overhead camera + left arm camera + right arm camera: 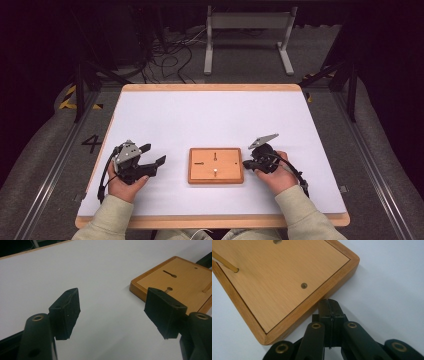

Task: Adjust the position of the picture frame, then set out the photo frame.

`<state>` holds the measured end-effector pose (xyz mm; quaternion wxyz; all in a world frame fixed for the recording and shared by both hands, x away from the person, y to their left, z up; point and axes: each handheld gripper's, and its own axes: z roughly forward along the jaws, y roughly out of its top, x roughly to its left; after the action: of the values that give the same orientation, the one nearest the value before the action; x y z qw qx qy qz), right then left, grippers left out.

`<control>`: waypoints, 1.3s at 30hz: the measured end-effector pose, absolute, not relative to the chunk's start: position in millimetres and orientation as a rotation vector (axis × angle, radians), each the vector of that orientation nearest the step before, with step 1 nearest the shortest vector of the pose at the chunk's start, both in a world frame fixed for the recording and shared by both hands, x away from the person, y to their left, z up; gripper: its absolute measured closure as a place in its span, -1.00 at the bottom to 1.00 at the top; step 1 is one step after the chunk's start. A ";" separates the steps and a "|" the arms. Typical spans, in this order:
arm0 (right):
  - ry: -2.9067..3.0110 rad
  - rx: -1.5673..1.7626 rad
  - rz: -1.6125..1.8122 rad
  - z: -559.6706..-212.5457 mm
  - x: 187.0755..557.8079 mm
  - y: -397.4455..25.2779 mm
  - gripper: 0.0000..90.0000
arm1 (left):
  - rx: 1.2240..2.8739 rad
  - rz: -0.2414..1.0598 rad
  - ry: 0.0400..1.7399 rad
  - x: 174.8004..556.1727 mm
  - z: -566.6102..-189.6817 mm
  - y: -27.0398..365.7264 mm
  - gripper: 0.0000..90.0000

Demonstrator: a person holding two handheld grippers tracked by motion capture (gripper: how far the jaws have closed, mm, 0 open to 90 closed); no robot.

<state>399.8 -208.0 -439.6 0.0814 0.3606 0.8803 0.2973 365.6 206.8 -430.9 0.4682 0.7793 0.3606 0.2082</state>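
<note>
A small wooden board (216,165) with drilled holes and thin pegs lies flat near the front middle of the white table. To the board's left, my left gripper (153,154) is held open, with nothing between its jaws. In the left gripper view the board (182,282) lies ahead on the right, beyond the open left gripper (117,312). My right gripper (246,163) is shut, its tips against the board's right edge. In the right gripper view the shut right gripper (330,305) touches the rim of the board (274,282), near a small hole (304,285). A thin peg (224,263) stands at the upper left.
The white table top (210,117) with a wooden rim spreads around the board. Behind the table, a grey metal stand (248,35) and loose cables (170,55) lie on the dark floor. Black frame struts (82,85) flank both back corners.
</note>
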 end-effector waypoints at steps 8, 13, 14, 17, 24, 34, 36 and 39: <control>2.528 0.993 0.928 -425.9 397.0 -223.4 0.82 | 1.909 0.489 0.850 364.4 -425.8 200.4 -0.39; 2.468 0.999 1.009 -419.7 398.3 -238.7 0.70 | 1.919 0.473 0.821 363.6 -421.0 192.1 -0.44; 2.455 0.994 1.025 -418.4 398.6 -242.1 0.67 | 1.921 0.466 0.816 363.5 -419.9 190.6 -0.46; 2.443 1.006 1.052 -416.2 398.7 -246.8 0.64 | 1.921 0.449 0.801 363.7 -418.0 186.5 -0.47; 2.407 1.013 1.072 -412.0 398.1 -255.2 0.46 | 1.928 0.405 0.749 364.7 -412.9 171.4 -0.46; 2.386 1.037 1.078 -409.7 397.2 -263.3 0.40 | 1.970 0.333 0.665 367.6 -410.7 145.7 -0.27; 2.385 1.039 1.081 -409.4 397.0 -263.8 0.40 | 1.971 0.320 0.646 367.8 -410.3 140.2 -0.22; 2.382 1.041 1.086 -409.1 396.8 -264.3 0.39 | 1.962 0.303 0.623 367.7 -409.2 133.3 -0.22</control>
<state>396.8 -264.3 -409.1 0.1616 0.3645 0.8345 0.3803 367.7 133.3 -409.2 0.5060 0.8134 0.2581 0.1255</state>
